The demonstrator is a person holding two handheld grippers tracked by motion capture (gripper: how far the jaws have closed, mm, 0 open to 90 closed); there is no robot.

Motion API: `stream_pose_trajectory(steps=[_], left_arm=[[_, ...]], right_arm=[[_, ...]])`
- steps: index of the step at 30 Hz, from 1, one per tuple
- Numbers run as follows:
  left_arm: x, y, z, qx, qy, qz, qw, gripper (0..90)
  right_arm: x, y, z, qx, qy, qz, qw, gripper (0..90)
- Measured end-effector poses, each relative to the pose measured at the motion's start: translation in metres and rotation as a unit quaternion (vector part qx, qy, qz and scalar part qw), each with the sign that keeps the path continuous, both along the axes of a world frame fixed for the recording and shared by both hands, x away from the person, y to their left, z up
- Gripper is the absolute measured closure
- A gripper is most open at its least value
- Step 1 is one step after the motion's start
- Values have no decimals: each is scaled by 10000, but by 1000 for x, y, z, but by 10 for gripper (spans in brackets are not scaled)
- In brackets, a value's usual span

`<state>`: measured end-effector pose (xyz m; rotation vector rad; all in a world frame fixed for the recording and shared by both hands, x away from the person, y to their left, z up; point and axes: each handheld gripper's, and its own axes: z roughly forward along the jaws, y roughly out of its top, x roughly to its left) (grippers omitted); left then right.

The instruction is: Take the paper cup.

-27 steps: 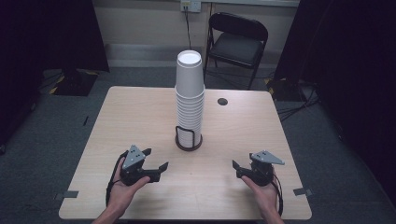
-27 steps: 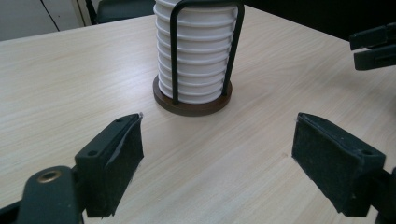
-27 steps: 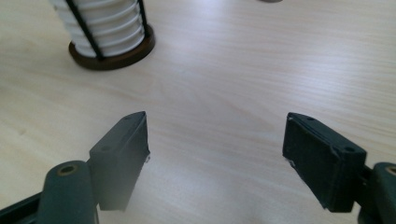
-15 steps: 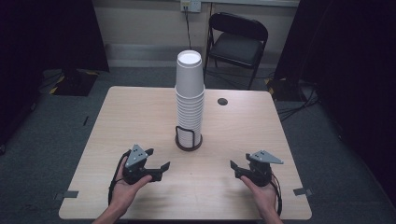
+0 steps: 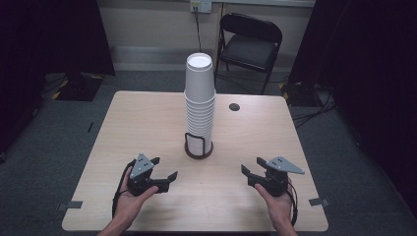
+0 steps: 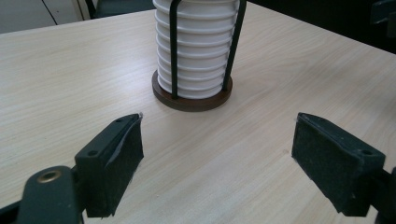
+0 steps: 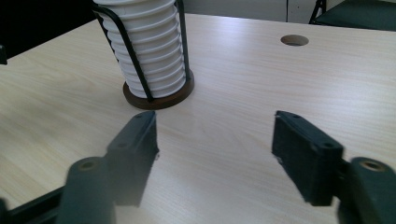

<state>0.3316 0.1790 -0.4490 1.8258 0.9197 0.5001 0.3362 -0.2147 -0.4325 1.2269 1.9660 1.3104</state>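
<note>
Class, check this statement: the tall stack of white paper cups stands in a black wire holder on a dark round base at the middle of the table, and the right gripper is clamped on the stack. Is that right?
Not quite. The stack of white paper cups does stand in the wire holder at mid-table, but the right gripper holds nothing: the right gripper view shows its jaws apart over bare table, short of the stack.

**Three cameras, one shared cup stack**

Looking down and forward from high over the table (image 5: 147,113). Riding low between each gripper's jaws, facing inward from either near corner, close to the wood. Sharing the cup stack (image 5: 199,105) (image 6: 196,51) (image 7: 149,51) throughout.
</note>
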Motion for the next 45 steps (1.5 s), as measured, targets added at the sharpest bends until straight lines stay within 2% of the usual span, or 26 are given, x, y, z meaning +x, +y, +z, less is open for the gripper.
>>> stream_pose_trajectory(steps=[2, 3, 4, 5, 11, 18, 30, 38, 41, 45], left_arm=[[0, -2, -1, -3, 53, -12, 10000, 164], [0, -2, -1, -16, 49, -20, 10000, 164], [1, -2, 0, -16, 23, -40, 10000, 164], [1, -2, 0, -3, 31, -52, 10000, 170], [2, -2, -2, -3, 157, -92, 9998, 191], [1, -1, -1, -4, 154, 2, 9999, 169], [2, 2, 0, -45, 147, 112, 9998, 160], [1, 1, 0, -29, 140, 98, 9998, 161], [2, 1, 0, 31, 110, 36, 9999, 161], [2, 0, -1, -16, 157, 59, 9999, 161]], right_arm=[[1, 0, 1, 15, 15, 18, 10000, 259], [2, 0, 4, -1, 39, 40, 10000, 219], [2, 0, 4, -1, 39, 40, 10000, 219], [3, 0, 7, 66, 28, 53, 10000, 203], [5, 4, 16, 96, 24, 238, 9997, 194], [8, 9, 29, 173, -48, 284, 9994, 152], [22, 20, 46, 303, -112, 546, 9980, 139], [30, 32, 64, 374, -292, 681, 9965, 139], [32, 34, 67, 404, -341, 676, 9963, 139], [37, 38, 71, 418, -393, 707, 9958, 139]])
